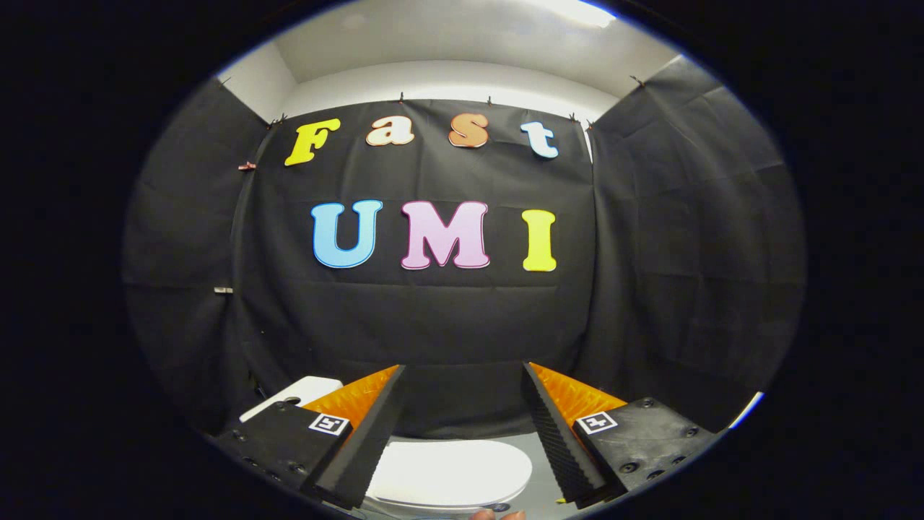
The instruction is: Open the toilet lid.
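Above the closed toilet lid [447, 473], the gripper [462, 375] is hovering wide open, probably lining up to lift it.

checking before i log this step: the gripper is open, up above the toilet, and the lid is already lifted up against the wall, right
Not quite. In the gripper view the toilet lid lies flat, closed over the bowl, not lifted. The rest holds: the gripper is open, its fingers spread wide with nothing between them, above the toilet, with the lid showing below and between them.
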Available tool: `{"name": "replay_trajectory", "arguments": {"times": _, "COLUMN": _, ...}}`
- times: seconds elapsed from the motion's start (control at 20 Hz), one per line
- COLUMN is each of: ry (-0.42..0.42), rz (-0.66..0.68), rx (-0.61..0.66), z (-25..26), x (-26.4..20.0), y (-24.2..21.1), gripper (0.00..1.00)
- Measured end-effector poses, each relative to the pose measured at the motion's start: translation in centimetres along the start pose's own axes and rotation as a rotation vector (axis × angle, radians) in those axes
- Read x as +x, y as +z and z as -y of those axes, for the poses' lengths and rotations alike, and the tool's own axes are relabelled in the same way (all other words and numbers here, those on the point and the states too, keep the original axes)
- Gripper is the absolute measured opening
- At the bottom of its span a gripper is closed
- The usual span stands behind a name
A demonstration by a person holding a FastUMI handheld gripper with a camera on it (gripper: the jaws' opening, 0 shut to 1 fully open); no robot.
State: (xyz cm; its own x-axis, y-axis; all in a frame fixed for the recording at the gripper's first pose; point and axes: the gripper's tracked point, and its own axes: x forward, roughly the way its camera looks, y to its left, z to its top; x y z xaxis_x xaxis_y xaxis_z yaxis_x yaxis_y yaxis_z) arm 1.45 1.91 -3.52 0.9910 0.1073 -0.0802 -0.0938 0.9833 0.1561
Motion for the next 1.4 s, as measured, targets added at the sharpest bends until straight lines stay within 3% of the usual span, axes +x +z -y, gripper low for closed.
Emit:
{"name": "replay_trajectory", "arguments": {"times": 0.35, "ry": 0.125, "rz": -0.156, "rx": 0.375, "z": 0.1, "x": 2.2, "y": -6.2, "gripper": 0.99}}
{"name": "replay_trajectory", "arguments": {"times": 0.8, "ry": 0.158, "rz": -0.387, "rx": 0.684, "z": 5.0, "x": 2.3, "y": -18.9, "gripper": 0.98}}
{"name": "replay_trajectory", "arguments": {"times": 1.4, "ry": -0.030, "rz": -0.711, "rx": 0.964, "z": 12.7, "x": -0.6, "y": -40.6, "gripper": 0.98}}
